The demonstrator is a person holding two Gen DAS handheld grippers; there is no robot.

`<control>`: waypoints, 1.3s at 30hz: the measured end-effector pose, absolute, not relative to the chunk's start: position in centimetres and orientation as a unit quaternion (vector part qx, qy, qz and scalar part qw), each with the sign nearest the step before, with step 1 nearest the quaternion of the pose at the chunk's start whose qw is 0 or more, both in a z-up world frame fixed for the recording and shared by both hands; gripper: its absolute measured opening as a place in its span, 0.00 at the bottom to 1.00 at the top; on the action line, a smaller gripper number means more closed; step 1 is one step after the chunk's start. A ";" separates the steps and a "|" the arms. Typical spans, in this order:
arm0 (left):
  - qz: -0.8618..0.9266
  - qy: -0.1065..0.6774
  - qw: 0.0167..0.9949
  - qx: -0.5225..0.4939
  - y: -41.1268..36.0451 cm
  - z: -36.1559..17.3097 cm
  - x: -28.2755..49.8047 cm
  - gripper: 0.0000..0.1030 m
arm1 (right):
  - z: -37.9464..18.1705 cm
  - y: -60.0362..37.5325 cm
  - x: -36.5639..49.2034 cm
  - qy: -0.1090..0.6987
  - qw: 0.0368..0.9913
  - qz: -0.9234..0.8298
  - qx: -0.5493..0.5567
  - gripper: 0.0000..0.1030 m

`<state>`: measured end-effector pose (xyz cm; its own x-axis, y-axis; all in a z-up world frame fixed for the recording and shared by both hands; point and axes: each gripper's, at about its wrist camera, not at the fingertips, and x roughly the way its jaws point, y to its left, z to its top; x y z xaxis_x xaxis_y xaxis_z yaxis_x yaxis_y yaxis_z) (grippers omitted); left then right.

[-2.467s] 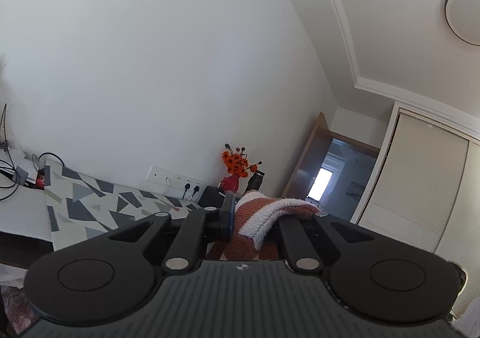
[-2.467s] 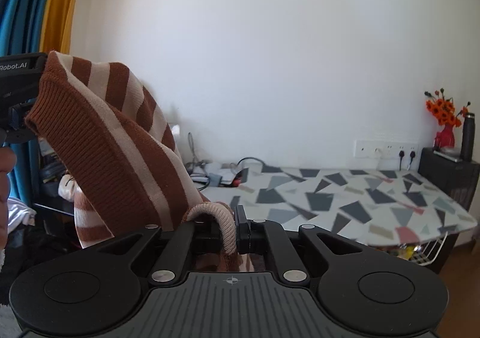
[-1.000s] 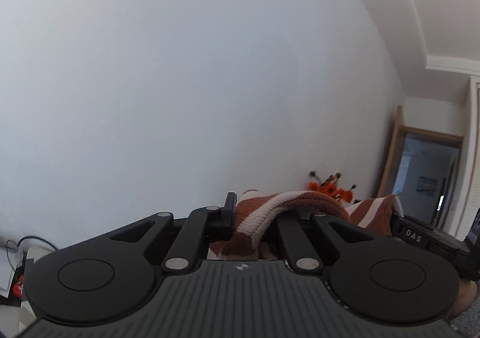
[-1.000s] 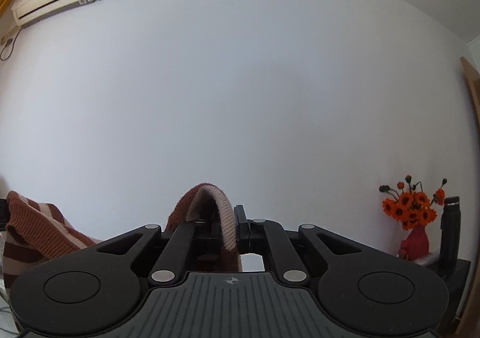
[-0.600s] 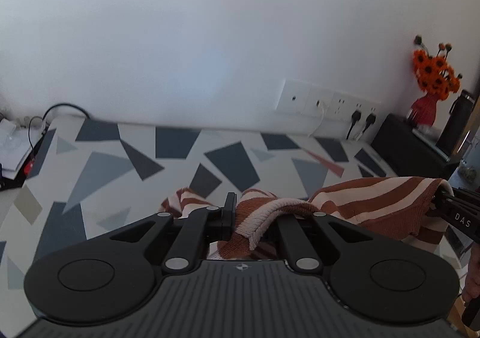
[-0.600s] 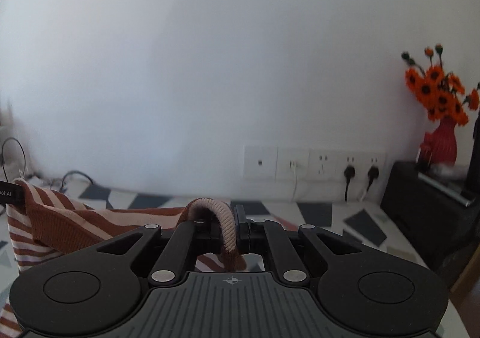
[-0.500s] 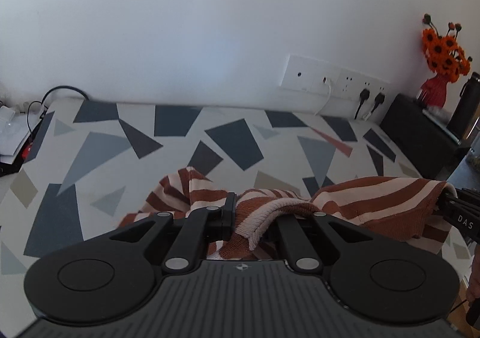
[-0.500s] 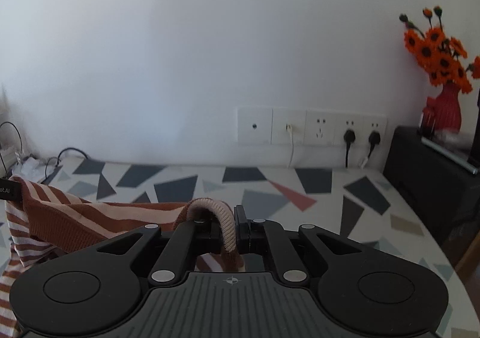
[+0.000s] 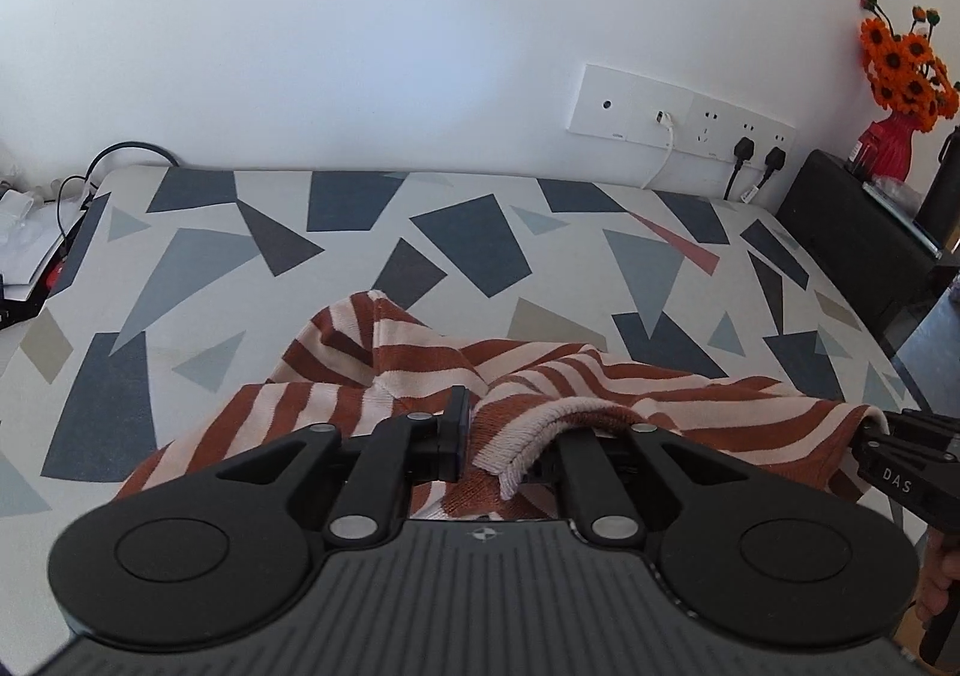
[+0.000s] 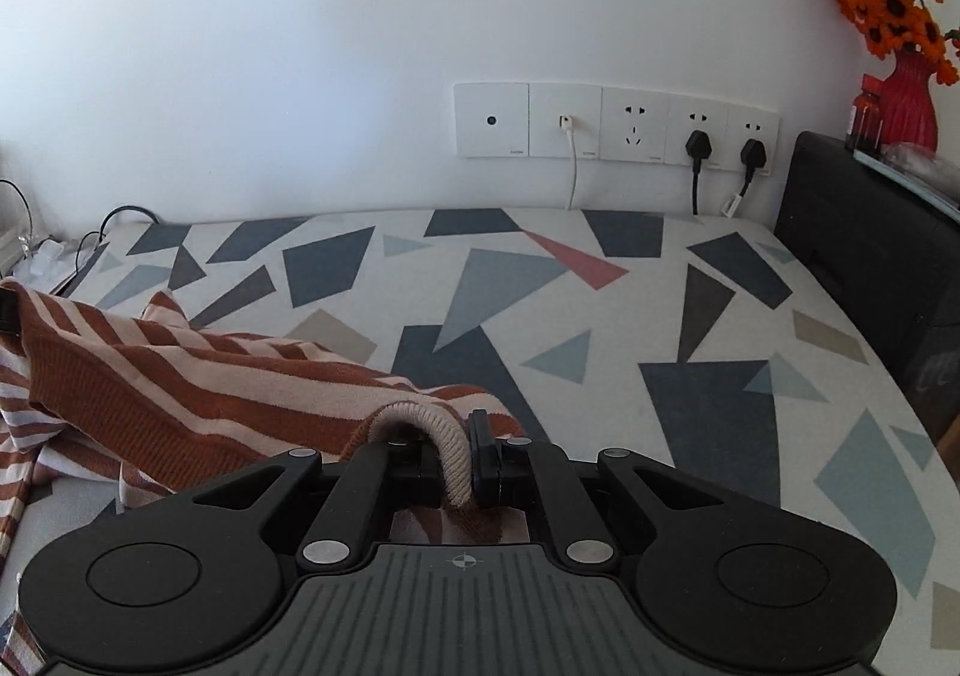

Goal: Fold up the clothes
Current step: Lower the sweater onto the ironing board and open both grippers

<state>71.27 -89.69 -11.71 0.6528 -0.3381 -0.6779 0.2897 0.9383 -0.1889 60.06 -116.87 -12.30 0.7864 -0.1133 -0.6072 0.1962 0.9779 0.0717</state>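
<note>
White wall and a geometric-patterned table (image 9: 252, 256) frame the scene, where the left gripper (image 9: 510, 436), its jaws opening, has a striped sweater (image 9: 420, 370) hem between them at 6 o'clock, while the right gripper (image 10: 465, 460) pinches the sweater's ribbed edge (image 10: 444, 436).

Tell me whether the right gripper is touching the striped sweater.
Touching. In the right wrist view the right gripper is shut on the cream ribbed hem of the striped sweater, which is pinched between its jaws.
</note>
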 end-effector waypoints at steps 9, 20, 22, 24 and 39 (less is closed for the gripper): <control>-0.185 0.374 0.907 -0.053 -84.4 -10.9 70.0 0.32 | -11.7 -115.0 60.5 0.328 0.938 -0.091 0.068 0.06; -0.171 0.380 0.908 -0.051 -78.7 -11.9 68.5 0.55 | -11.6 -110.6 62.8 0.344 0.935 -0.072 0.042 0.06; -0.175 0.386 0.905 -0.037 -78.1 -12.5 68.4 0.59 | -11.7 -110.5 62.8 0.347 0.933 -0.078 0.051 0.06; -0.170 0.397 0.902 -0.015 -78.0 -13.5 68.3 0.62 | -11.9 -110.3 62.9 0.351 0.931 -0.084 0.046 0.06; -0.138 0.490 0.858 0.063 -79.1 -20.5 69.3 0.74 | -12.9 -109.8 64.5 0.399 0.911 -0.098 0.043 0.07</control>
